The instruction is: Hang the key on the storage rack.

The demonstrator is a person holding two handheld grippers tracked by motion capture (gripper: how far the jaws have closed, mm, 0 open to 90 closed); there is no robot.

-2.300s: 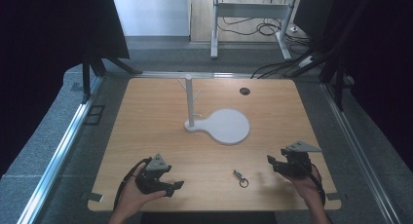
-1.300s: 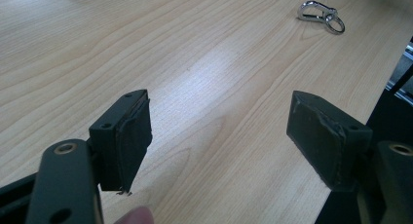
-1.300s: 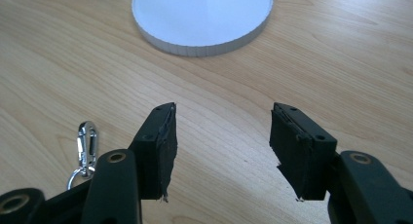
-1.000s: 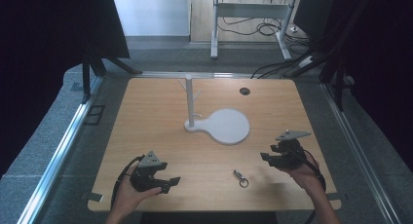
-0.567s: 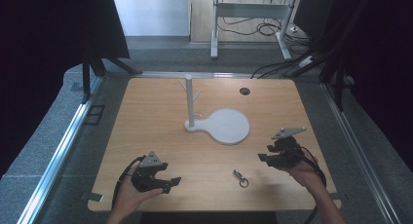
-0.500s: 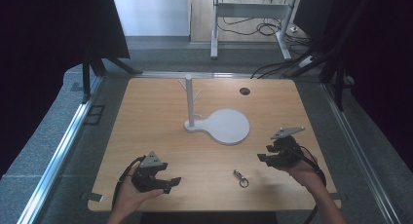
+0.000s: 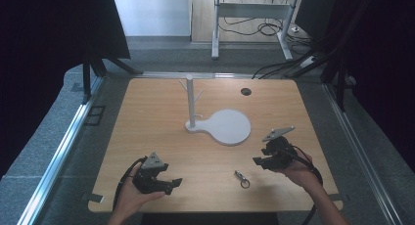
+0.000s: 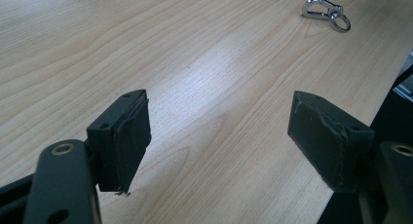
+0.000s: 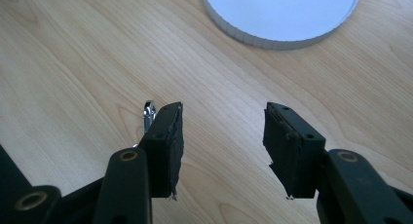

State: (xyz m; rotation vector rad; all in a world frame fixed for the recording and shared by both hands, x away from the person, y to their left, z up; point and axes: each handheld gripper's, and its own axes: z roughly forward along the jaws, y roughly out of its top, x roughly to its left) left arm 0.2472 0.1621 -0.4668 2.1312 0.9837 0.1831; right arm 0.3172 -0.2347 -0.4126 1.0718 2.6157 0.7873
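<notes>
Metal snap hook [image 7: 241, 178] lies flat on the wooden table [image 7: 156, 112], between the two grippers. Right gripper [image 9: 221, 131]: jaws parted and empty, having just been closing slightly; hook just outside one jaw. Left gripper [image 8: 219, 131]: jaws wide apart, empty, hook well ahead.

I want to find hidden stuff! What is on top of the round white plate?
Nothing lies on the round white plate; its top is bare. A thin white post with pegs stands on its narrow end. What is underneath is covered.
</notes>
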